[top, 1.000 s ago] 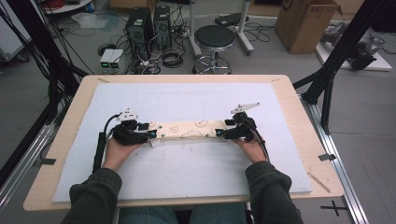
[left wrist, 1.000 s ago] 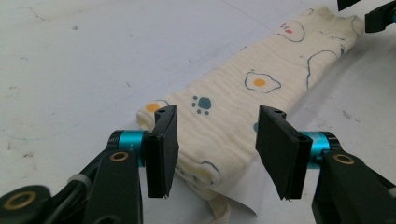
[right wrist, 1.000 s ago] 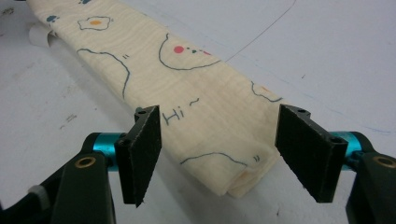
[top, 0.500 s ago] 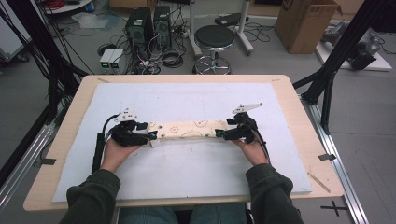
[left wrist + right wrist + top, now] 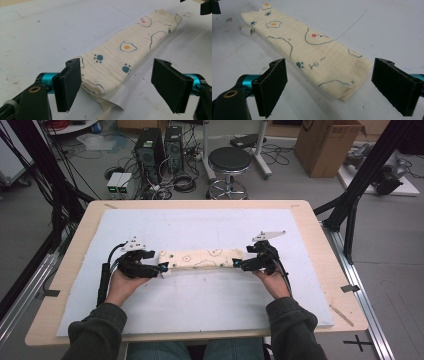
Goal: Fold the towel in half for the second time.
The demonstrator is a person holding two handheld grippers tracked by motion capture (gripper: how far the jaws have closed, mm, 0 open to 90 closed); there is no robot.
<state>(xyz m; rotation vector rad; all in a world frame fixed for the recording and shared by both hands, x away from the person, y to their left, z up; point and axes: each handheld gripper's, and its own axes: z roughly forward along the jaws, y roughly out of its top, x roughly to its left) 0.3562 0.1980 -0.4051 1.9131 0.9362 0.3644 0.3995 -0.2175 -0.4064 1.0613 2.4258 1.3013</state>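
Observation:
A cream cloth (image 5: pixel 202 258) printed with fried eggs and paw marks lies folded into a long narrow strip on the white mat (image 5: pixel 200 227). My left gripper (image 5: pixel 161 268) is at the strip's left end and my right gripper (image 5: pixel 237 264) at its right end. In the left gripper view the cloth (image 5: pixel 125 55) has its near end between the wide-apart pads (image 5: pixel 68 83), one pad just beside the fold. In the right gripper view the cloth's (image 5: pixel 312 52) other end lies between pads (image 5: pixel 273 85) that stand clear of it. Both grippers have just been opening, and both are open.
The mat covers most of a wooden table (image 5: pixel 80 225). Past the far edge stand a black stool (image 5: pixel 229 160), computer towers (image 5: pixel 160 145) with cables, and a cardboard box (image 5: pixel 327 142). Black frame legs (image 5: pixel 360 180) rise at the right.
Both grippers' jaws have spread apart and let go of the cloth's ends. The hands and the folded strip stay in place.

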